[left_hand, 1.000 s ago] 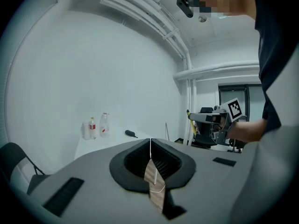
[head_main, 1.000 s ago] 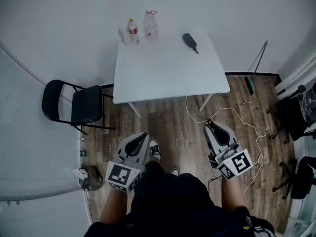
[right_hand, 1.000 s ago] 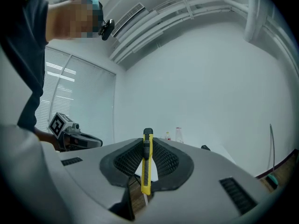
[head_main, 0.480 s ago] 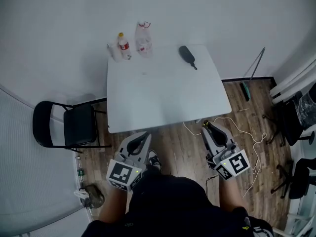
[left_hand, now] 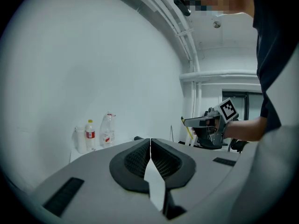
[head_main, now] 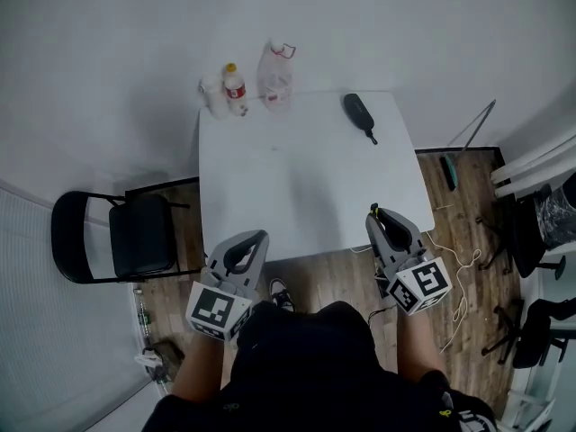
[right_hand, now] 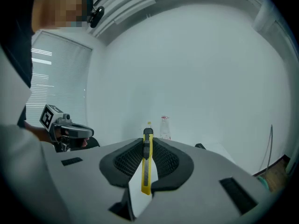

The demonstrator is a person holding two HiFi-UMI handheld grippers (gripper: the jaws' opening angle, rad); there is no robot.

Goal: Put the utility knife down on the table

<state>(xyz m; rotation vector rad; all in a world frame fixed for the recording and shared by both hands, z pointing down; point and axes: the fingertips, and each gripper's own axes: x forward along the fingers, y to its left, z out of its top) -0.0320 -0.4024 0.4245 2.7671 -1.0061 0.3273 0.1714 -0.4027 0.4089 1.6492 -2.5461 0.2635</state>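
The yellow utility knife (right_hand: 146,168) stands upright between the pads of my right gripper (right_hand: 147,146), which is shut on it. In the head view the right gripper (head_main: 375,216) hovers over the near right edge of the white table (head_main: 306,187); only the knife's dark tip shows there. My left gripper (head_main: 253,241) is at the table's near left edge. In the left gripper view the left gripper (left_hand: 150,147) is shut, its pads touching with nothing between them.
On the table's far side stand two plastic bottles (head_main: 235,87) (head_main: 276,68), a small white container (head_main: 213,97) and a black handled object (head_main: 359,113). A black folding chair (head_main: 126,238) is left of the table. A white cable (head_main: 461,261) lies on the wooden floor at right.
The person has stepped toward the table. Both grippers have gone from over the floor to the table's near edge. The knife stays in the right gripper.
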